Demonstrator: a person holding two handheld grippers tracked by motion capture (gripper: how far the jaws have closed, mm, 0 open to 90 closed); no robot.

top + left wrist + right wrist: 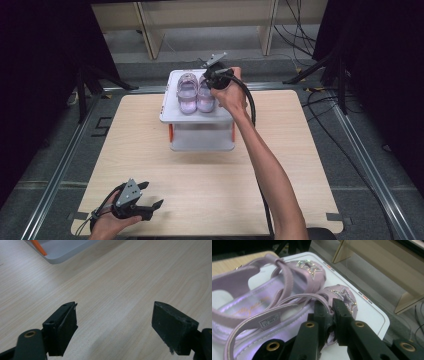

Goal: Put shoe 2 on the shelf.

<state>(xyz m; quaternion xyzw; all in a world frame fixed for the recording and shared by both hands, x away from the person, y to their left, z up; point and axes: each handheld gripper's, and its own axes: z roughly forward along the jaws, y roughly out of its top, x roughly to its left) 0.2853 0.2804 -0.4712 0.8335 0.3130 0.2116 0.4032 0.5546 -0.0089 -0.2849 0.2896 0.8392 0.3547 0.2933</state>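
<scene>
1. While our right gripper (329,315) pinches the side of the right sandal (205,94), its jaws are nearly closed on it.
2. We see that sandal beside the left sandal (186,93) on the white stand (172,117) at the counter's (210,185) far edge.
3. Our left gripper (113,325) rests near the front corner, jaws wide apart and empty.

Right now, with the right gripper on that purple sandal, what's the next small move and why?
Probably open the right gripper and back off: its jaws pinch the right sandal's side, and both sandals already sit side by side on the white stand.
</scene>
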